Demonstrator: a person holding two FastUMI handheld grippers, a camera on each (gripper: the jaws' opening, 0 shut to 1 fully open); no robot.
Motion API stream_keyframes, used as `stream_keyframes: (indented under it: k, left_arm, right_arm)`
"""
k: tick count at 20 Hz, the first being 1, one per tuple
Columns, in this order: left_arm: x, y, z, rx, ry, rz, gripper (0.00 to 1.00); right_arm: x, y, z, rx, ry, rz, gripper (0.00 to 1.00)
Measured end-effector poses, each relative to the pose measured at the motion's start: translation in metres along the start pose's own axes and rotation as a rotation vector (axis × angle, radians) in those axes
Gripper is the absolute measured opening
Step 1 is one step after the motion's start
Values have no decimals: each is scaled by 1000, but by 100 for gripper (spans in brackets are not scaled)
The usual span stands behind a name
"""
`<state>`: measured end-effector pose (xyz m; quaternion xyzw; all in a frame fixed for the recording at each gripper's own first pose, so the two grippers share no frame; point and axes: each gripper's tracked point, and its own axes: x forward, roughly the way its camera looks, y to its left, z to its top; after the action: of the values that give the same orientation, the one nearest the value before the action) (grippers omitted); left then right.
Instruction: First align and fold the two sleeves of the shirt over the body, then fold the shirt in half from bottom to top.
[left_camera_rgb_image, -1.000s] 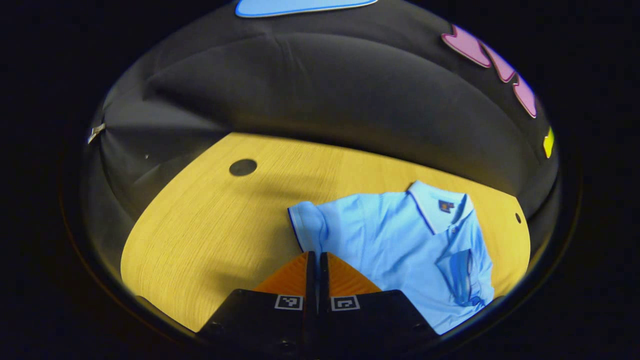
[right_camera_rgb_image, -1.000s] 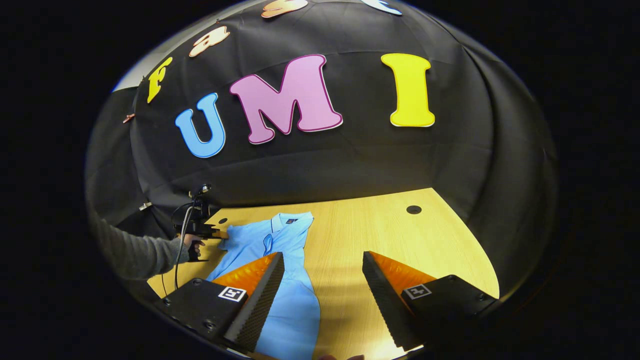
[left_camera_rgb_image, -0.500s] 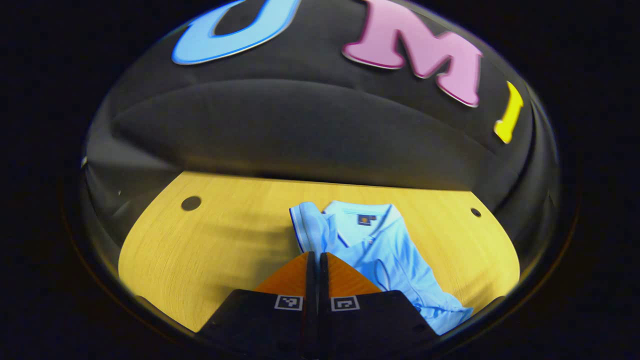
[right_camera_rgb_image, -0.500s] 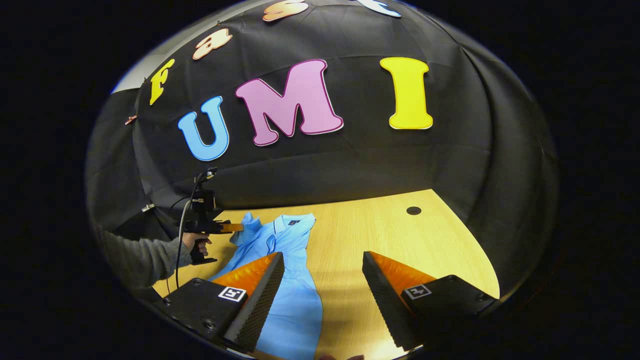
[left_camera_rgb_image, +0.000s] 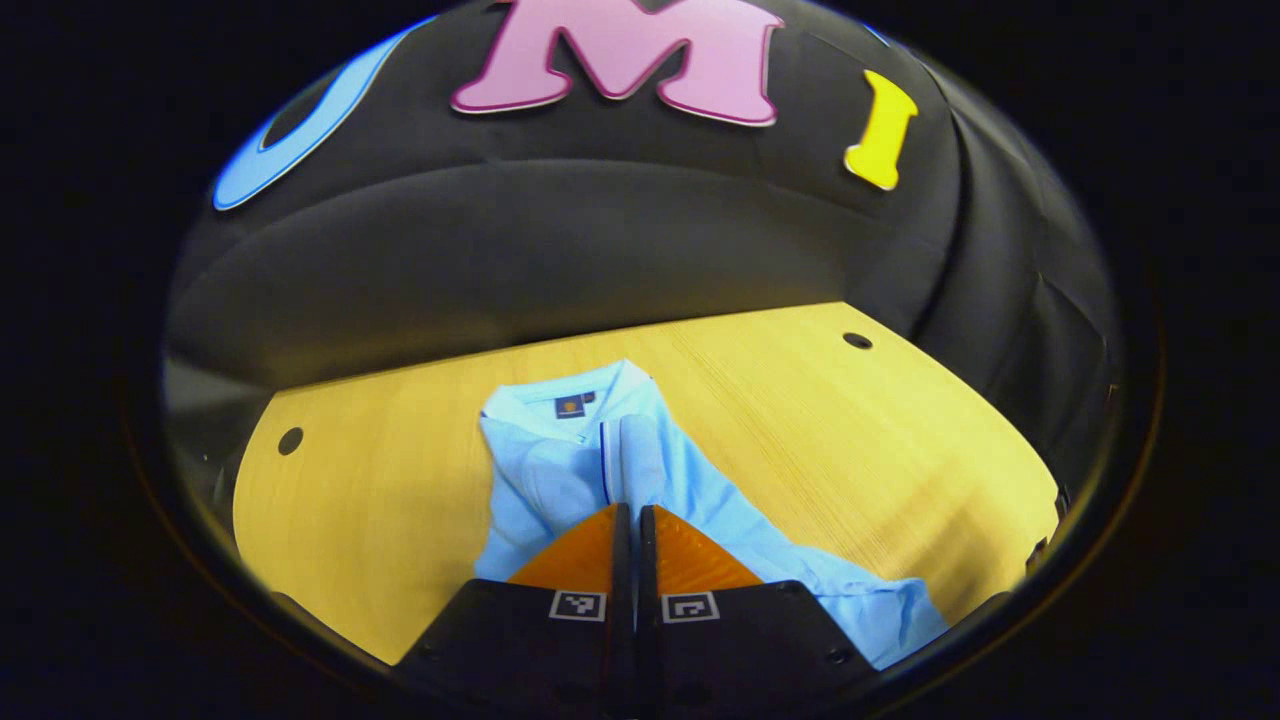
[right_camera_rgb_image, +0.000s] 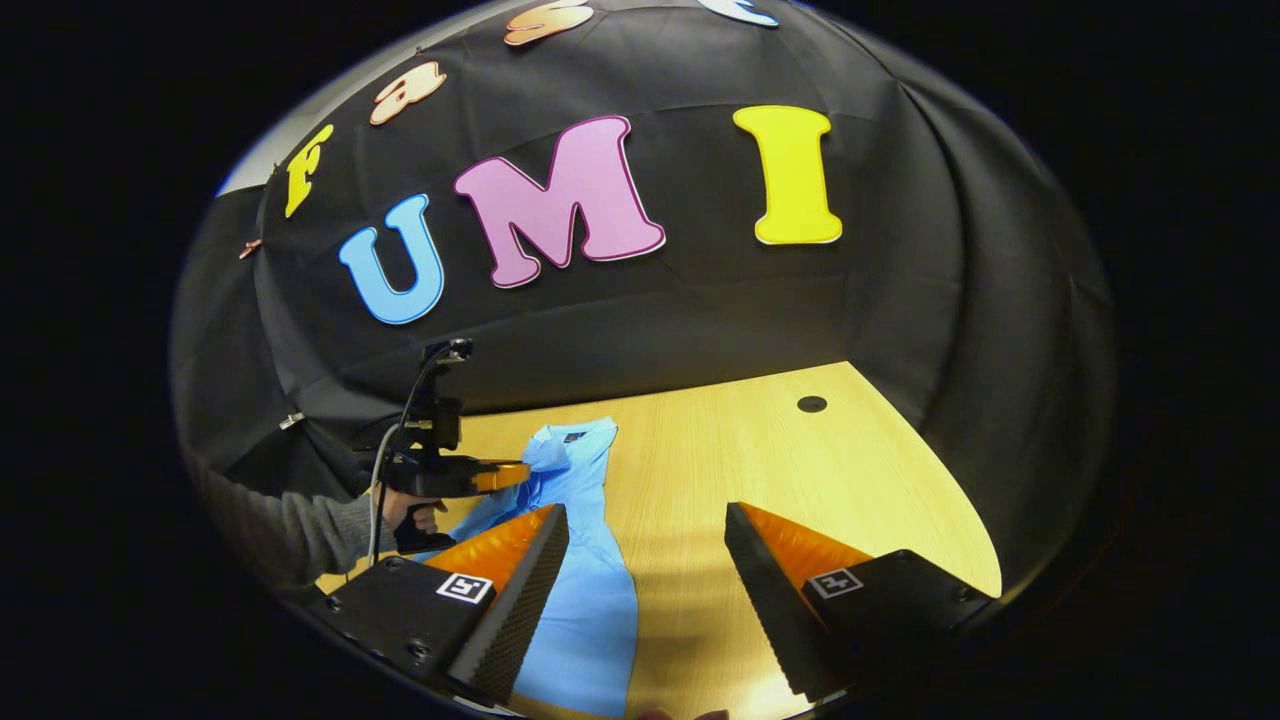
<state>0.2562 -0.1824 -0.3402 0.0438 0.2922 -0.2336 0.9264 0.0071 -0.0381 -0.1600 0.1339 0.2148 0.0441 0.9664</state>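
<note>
Handling this shirt (left_camera_rgb_image: 700, 500) calls for a light touch: it is thin, soft knit that weighs almost nothing, drapes wherever I drop it and wrinkles if I drag it. I judge the best places to take hold are the firmer edges, such as the sleeve cuff, the hem corners or the shoulder seam, since a pinch in the middle of the body would only bunch the cloth.

In the left gripper view the shirt lies on the desk (left_camera_rgb_image: 850, 430) at the centre and lower right of the frame, its collar (left_camera_rgb_image: 565, 400) toward the top of the frame, the body running down to the lower right edge. My left gripper (left_camera_rgb_image: 631, 512) has its two fingers pressed together with no gap that I can see, and the sleeve (left_camera_rgb_image: 640, 465) rises straight out from between the tips, lying over the chest area below the collar. I take it that I am pinching that sleeve, though the exact contact sits hidden between the fingers.

In the right gripper view the same shirt lies at the lower left of centre, and my left hand (right_camera_rgb_image: 405, 510) holds the other gripper just above it. My right gripper (right_camera_rgb_image: 647, 560) stands wide open, holding nothing; its left finger (right_camera_rgb_image: 515, 580) hangs over the lower part of the shirt, but I cannot tell whether it touches the cloth. The other finger sits over bare desk.
</note>
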Motion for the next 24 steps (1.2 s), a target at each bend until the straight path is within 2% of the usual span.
stream_keyframes:
  k: [8, 9, 10, 11, 12, 16, 17, 19, 24]
  left_arm:
    - [25, -10, -38, 131, 89, 38, 6]
    - [28, -10, -42, 140, 99, 45, 11]
    - [30, -10, -45, 146, 109, 50, 6]
    - [32, -8, -48, 153, 118, 58, 11]
    - [33, -9, -50, 160, 123, 58, 6]
    - [31, -16, -55, 171, 135, 40, 9]
    - [35, -16, -53, 168, 128, 37, 27]
    - [33, -19, -55, 158, 128, 25, 37]
    - [31, -16, -52, 187, 104, 63, 66]
  right_arm:
    - [2, -16, -6, 29, 15, -41, 98]
    - [4, -17, -6, 32, 15, -45, 98]
    - [5, -18, -5, 33, 17, -48, 98]
    - [9, -19, -4, 34, 17, -51, 98]
    - [12, -19, -2, 35, 19, -52, 98]
    - [16, -19, -2, 41, 17, -55, 98]
    - [17, -18, -3, 40, 18, -54, 98]
    - [18, -15, -4, 38, 15, -52, 98]
    - [17, -12, -3, 36, 12, -51, 98]
